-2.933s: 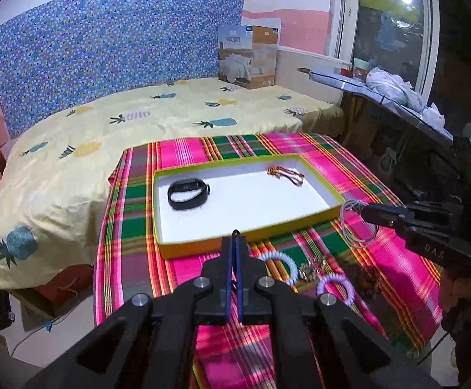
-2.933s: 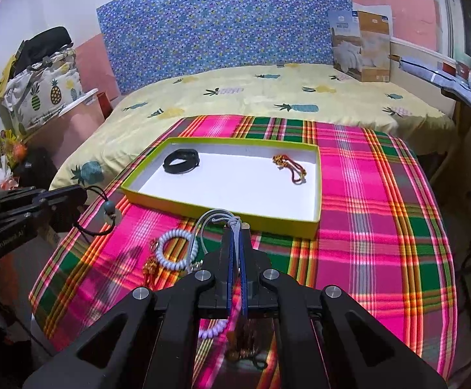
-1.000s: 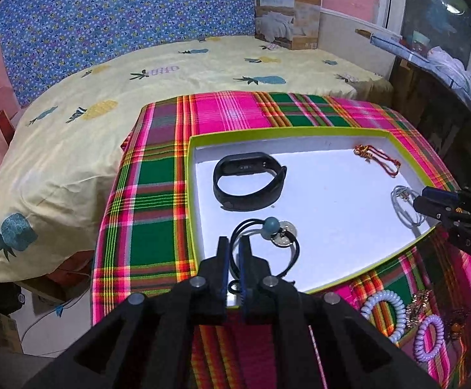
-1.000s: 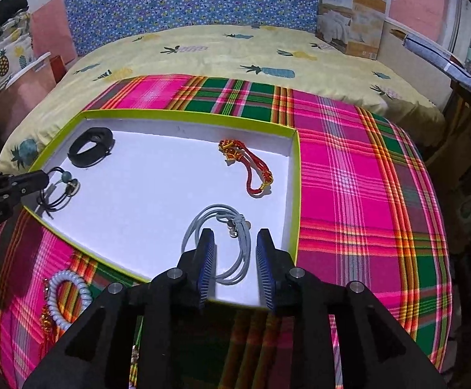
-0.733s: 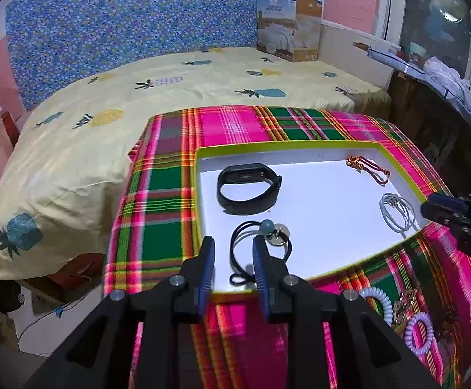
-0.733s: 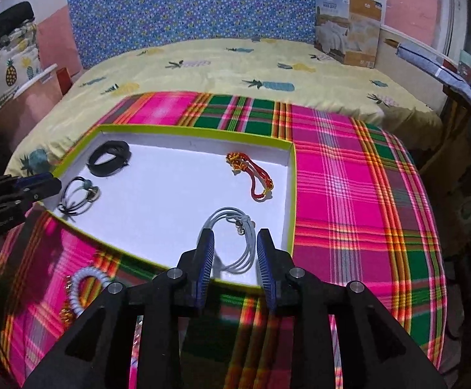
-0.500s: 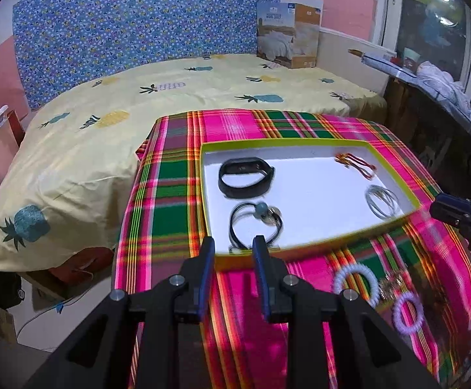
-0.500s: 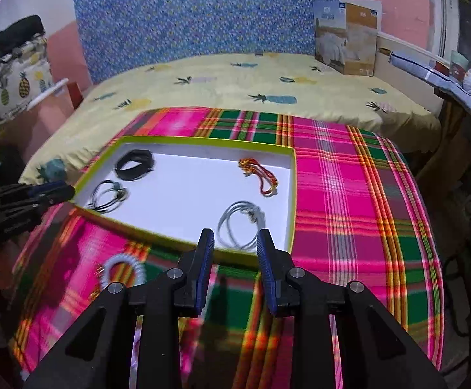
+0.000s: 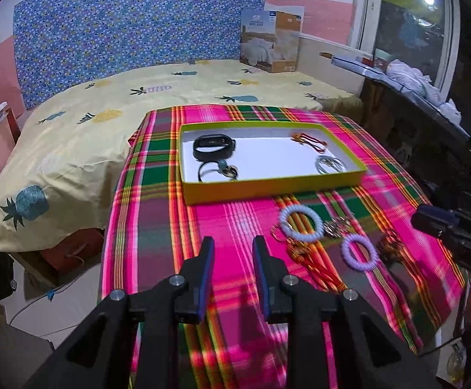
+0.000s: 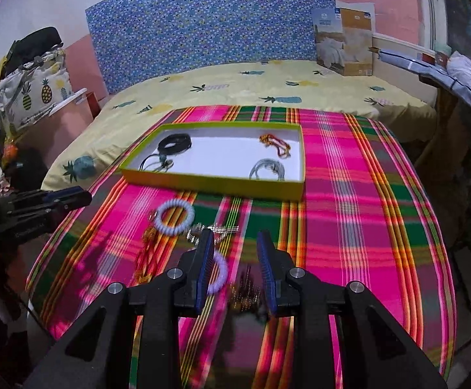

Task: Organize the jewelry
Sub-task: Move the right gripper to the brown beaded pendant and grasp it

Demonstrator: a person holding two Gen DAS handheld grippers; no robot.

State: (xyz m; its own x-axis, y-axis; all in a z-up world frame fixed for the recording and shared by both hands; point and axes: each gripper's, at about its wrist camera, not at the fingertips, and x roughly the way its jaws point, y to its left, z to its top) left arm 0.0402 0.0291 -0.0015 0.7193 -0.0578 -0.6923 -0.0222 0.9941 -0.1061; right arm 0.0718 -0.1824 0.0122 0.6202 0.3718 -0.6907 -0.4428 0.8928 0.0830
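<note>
Four pieces lie in my tray (image 9: 267, 184); bracelets (image 9: 301, 222) on the cloth (image 9: 229, 223) remain; both grippers (image 9: 232, 253) (image 10: 235, 249) gape empty

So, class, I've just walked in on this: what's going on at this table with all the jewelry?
A person is sorting jewelry with hand-held tongs. Both the left tongs and the right tongs are open and empty, above the plaid cloth. The yellow tray already holds four pieces: a black band, a black cord, a red bracelet and a grey cord. Still on the cloth are a white coil bracelet, a lilac coil bracelet and some red and metallic pieces.
</note>
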